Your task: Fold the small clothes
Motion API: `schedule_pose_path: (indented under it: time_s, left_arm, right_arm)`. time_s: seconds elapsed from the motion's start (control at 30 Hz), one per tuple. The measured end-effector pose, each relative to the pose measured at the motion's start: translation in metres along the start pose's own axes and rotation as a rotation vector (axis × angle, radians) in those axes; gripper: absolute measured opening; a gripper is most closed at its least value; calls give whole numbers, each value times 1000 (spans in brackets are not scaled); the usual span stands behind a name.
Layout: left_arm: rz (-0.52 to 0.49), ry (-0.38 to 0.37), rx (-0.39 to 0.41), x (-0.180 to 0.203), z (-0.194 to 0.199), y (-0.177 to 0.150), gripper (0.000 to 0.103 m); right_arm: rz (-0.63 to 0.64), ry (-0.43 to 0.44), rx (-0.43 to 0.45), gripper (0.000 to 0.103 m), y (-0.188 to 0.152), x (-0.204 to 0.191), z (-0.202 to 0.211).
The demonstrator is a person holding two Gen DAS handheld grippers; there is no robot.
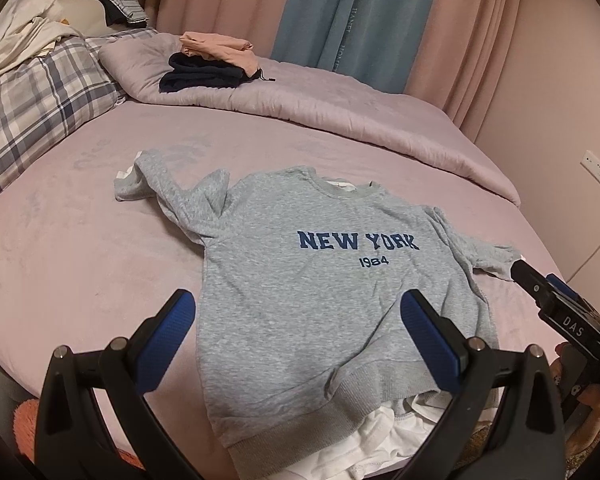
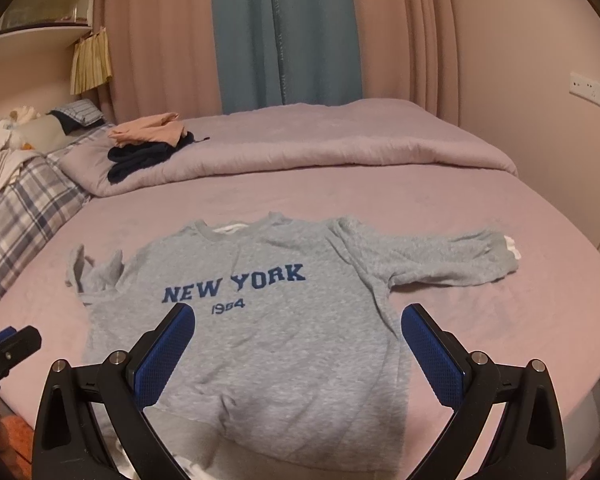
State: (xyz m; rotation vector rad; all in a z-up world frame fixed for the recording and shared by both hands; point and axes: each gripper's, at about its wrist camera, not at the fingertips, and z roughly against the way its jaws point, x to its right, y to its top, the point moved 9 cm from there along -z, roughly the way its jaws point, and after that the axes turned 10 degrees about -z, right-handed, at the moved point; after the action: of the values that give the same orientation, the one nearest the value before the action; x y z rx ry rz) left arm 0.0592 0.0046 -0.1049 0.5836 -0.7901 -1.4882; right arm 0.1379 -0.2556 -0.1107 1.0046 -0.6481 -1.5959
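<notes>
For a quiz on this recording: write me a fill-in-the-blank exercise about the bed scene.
1. The grey sweatshirt lies front-up, printed NEW YORK and the year ____.
2. The peach garment lies on top of a folded ____ one.
3. Both the left gripper and the right gripper are ____, holding nothing.
4. The pillow has a ____ pattern.

Missing: 1984; dark navy; open; plaid

We look from two wrist cameras, both held low above the near edge of the bed point(image 1: 80, 240), facing across it toward the curtains point(image 2: 284, 40). The left view sits close over the sweatshirt point(image 1: 300, 280) hem; the right view stands beside it, slightly further right. Both share the sweatshirt, the folded quilt point(image 2: 340, 144) and the stacked clothes point(image 1: 212, 64).
</notes>
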Motion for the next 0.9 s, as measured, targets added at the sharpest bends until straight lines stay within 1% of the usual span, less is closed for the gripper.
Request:
schedule_pose_path:
  time_s: [0.9]
  left_arm:
    - [34,-1,-21,-10,-1,-5,102]
  right_arm:
    - [-16,5,1,103,3,2,1]
